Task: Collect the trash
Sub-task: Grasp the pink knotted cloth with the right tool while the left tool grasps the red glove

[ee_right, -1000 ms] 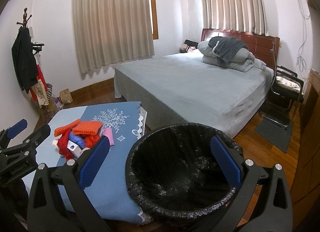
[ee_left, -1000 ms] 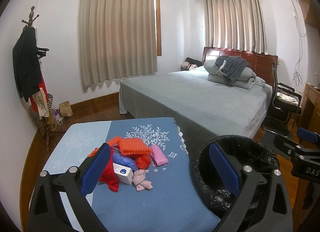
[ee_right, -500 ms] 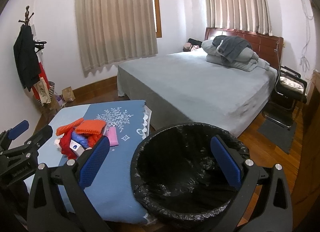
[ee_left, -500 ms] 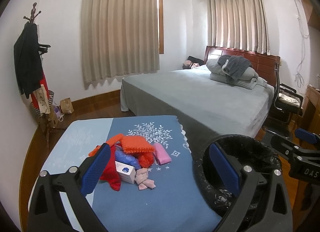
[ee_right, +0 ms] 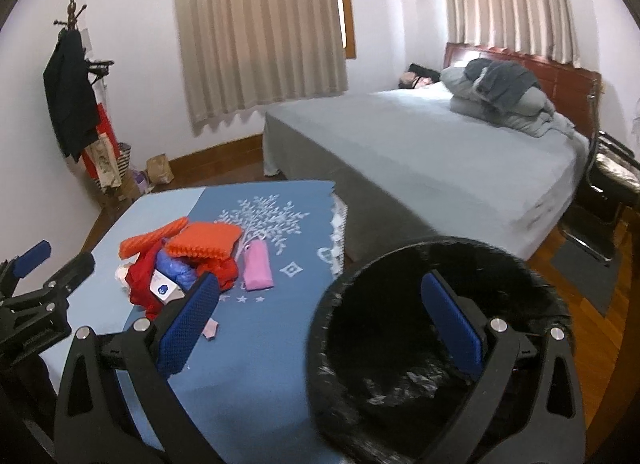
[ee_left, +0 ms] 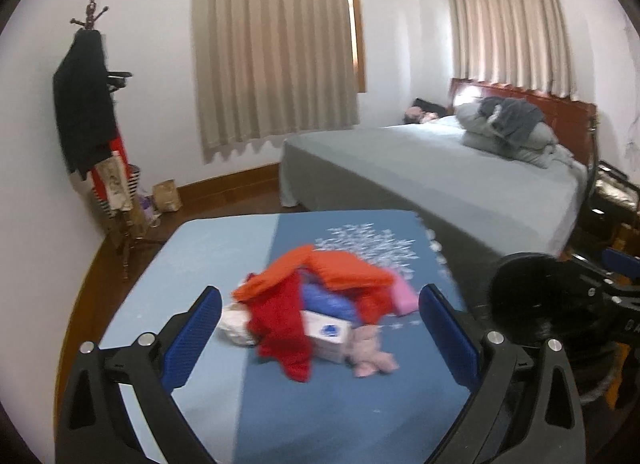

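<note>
A: Where does the trash sit?

B: In 1 heap (ee_left: 316,304) on the blue worktop (ee_left: 328,404), straight ahead of my left gripper (ee_left: 320,328). Its fingers are spread wide with nothing between them. The bin (ee_right: 436,340) with the black liner stands just beside the worktop's right edge, under my right gripper (ee_right: 320,328), which is also spread wide and empty.

A: Which piece would you take?

B: I judge the crumpled pink scrap (ee_left: 370,354) at the near edge easiest: it lies loose, beside the small white box (ee_left: 326,334). The red cloth (ee_left: 282,328) drapes over other pieces and would drag them along.

A: How do you do it well?

B: I'd lower the left gripper with 1 finger on each side of the scrap and pinch low, near the cloth cover. The left view is blurred, so I'd line up carefully before I squeeze.
</note>
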The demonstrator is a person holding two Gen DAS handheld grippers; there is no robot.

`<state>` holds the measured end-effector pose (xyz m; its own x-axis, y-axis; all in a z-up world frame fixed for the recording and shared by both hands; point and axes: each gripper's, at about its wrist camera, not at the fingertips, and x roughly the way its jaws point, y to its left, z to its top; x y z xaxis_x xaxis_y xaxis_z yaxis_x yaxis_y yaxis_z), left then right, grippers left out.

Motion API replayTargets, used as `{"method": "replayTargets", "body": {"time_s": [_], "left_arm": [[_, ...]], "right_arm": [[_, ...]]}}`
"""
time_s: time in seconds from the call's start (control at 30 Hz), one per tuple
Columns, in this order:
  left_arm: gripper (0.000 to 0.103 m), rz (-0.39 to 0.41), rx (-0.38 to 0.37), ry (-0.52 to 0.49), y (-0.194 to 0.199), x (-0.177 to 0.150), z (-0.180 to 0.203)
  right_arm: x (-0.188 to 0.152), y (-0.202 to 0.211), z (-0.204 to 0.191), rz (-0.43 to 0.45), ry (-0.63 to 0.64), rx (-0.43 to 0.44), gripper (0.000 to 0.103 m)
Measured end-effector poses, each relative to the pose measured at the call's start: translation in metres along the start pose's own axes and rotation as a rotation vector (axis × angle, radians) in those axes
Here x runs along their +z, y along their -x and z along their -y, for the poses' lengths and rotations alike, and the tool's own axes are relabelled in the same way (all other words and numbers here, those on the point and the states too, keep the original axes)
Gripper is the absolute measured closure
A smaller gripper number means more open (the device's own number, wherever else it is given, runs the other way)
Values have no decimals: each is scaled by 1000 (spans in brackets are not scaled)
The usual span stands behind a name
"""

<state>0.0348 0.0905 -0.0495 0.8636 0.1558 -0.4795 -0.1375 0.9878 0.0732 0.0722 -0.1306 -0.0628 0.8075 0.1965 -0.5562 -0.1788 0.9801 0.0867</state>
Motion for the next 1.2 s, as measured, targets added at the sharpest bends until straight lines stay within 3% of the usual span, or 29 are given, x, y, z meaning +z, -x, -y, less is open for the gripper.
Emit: {"method": "replayTargets", "body": {"time_s": [0.13,0.33,0.43,0.83,1.1,1.2], "left_arm": [[6,-10,34,4,-21,-11,-19],[9,-80,52,13,-55,-33,-41],[11,-102,65,24,-63,-43,-50],[17,-150,80,58,-78,-66,-80],[20,-149,72,65,-83,-64,-83],[21,-152,67,67,-84,-62,-83]], "right_arm": [[-7,-34,-16,-34,10,30,5],[-24,-74,-42,-86,41,77,19],[-31,-91,-57,-112,58,102,22],[-47,-132,-115,-181,164,200,37],[-58,-154,-128,-236,185,257,49],[-59,-158,-134,-269,187,333,66]]}}
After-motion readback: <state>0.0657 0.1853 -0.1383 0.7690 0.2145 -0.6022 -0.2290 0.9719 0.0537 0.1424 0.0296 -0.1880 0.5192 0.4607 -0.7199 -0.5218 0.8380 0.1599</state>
